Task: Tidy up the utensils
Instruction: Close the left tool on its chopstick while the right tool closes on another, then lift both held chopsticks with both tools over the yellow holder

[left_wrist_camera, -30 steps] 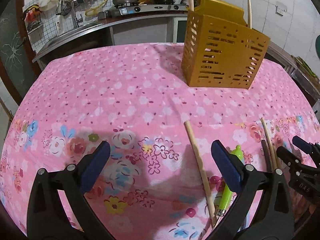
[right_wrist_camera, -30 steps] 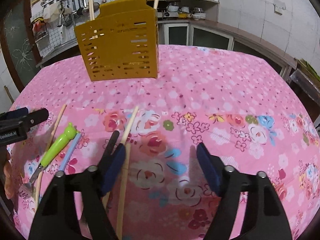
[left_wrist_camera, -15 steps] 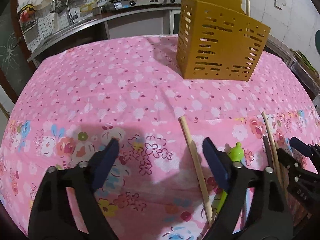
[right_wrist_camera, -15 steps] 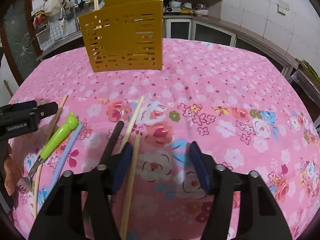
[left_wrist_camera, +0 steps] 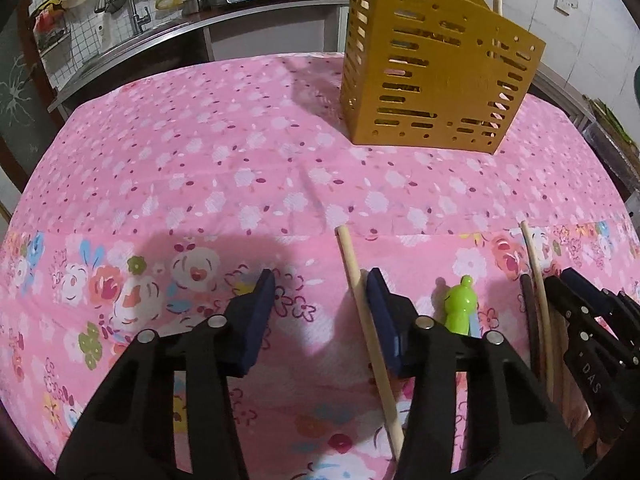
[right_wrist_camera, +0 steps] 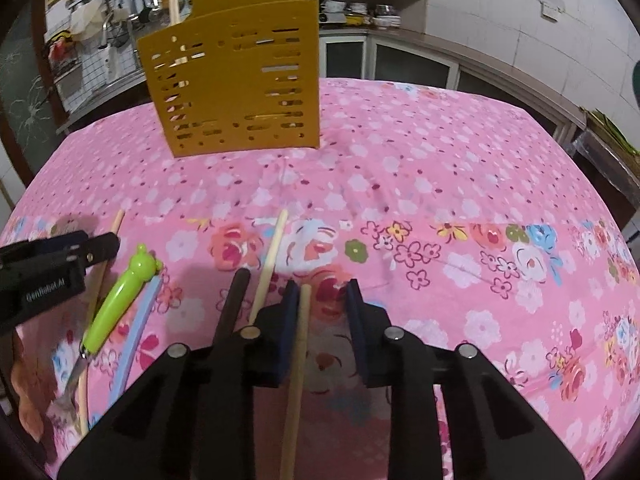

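Wooden chopstick (right_wrist_camera: 298, 344) between the right gripper's (right_wrist_camera: 323, 300) fingers — against the left one.

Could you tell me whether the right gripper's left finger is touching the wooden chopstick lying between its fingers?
Touching: in the right wrist view the wooden chopstick lies against the right gripper's left pad.

A pink tablecloth (left_wrist_camera: 200, 168) is printed with small white blossoms and dark red specks, and a band of larger orange, blue, white and green flowers is carried near its edge. A slotted plastic utensil holder (left_wrist_camera: 436, 76) is coloured mustard yellow. Pale tan is seen on the wooden chopsticks (right_wrist_camera: 298, 360), bright lime green on a frog-headed handle (right_wrist_camera: 120, 304), light blue on a flat strip (right_wrist_camera: 136, 332), and dark brown on one rod (right_wrist_camera: 232, 304). Black gripper frames are fitted with navy pads (left_wrist_camera: 256, 320).
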The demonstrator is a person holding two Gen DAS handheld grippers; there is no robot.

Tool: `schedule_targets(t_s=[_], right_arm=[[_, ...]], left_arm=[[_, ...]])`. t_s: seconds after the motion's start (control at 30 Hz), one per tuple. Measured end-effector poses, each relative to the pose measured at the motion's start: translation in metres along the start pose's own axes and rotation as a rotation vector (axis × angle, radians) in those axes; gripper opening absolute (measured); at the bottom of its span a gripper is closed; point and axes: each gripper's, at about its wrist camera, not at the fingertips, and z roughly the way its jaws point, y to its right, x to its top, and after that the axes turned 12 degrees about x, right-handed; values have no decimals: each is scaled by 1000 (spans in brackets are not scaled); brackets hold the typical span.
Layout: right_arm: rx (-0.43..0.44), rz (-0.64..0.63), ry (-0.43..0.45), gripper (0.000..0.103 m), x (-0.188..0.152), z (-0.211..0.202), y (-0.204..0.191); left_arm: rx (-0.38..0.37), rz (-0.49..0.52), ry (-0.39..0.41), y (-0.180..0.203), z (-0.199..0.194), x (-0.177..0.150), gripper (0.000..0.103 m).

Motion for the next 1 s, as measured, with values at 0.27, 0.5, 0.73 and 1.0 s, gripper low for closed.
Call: schedule_targets(t_s=[0.27, 0.5, 0.73, 1.0], right_arm=[[-23, 4, -14, 7, 5, 6, -9], [17, 34, -27, 6, 12, 8, -3], [93, 109, -34, 6, 25, 12, 18], [118, 124, 18, 6, 39, -1, 26]], left_arm=[[18, 4, -28, 9, 2, 7, 32], [-1, 4, -54, 13, 7, 18, 8], [-20, -8, -41, 12, 10, 24, 7], [-36, -49, -10, 2, 3, 26, 5]])
